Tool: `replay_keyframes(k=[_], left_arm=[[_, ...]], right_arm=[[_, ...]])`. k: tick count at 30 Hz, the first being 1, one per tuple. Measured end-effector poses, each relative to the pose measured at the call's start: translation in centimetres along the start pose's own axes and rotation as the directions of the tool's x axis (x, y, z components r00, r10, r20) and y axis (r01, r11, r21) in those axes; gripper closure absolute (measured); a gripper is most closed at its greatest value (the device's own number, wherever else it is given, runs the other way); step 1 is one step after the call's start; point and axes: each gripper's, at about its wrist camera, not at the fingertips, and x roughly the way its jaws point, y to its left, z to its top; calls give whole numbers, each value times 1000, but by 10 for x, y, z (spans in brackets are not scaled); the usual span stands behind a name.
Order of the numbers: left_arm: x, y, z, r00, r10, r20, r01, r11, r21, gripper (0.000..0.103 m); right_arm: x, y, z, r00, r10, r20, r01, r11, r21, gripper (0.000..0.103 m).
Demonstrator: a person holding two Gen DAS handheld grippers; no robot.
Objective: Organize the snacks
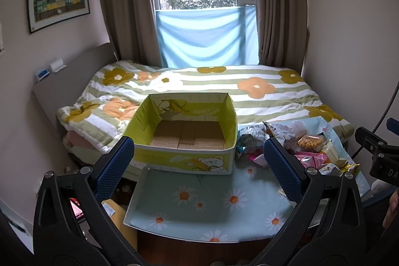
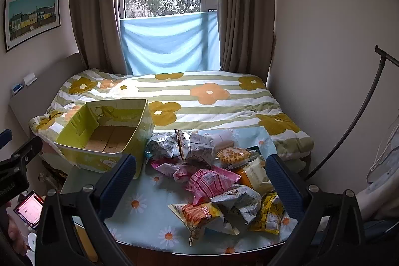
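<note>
An open yellow-green cardboard box [image 1: 184, 156] with a bear print stands empty on the daisy-print table; it also shows in the right wrist view [image 2: 82, 156] at the left. A pile of several snack packets [image 2: 214, 181] lies to its right, among them a pink packet [image 2: 209, 181], an orange-yellow packet [image 2: 199, 213] and a yellow packet [image 2: 269, 213]. The pile shows in the left wrist view [image 1: 309, 148] at the right. My left gripper [image 1: 199, 161] is open and empty, in front of the box. My right gripper [image 2: 199, 178] is open and empty, over the pile.
The table [image 1: 199, 203] has a blue daisy cloth and abuts a bed [image 1: 199, 89] with a striped flower quilt. Curtains and a window stand behind. A phone [image 2: 28, 208] lies low at the left. Walls close both sides.
</note>
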Motion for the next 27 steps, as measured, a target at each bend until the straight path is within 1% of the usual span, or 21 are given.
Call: replay_keyframes(k=[13, 27], left_arm=[[-6, -1, -1, 1000, 0, 8, 0, 1000, 1, 0], [-8, -2, -1, 1000, -24, 11, 24, 1000, -1, 0]], right_arm=[[-2, 0, 0, 1000, 3, 6, -3, 1000, 1, 0], [-6, 1, -1, 1000, -1, 4, 1, 1000, -5, 0]])
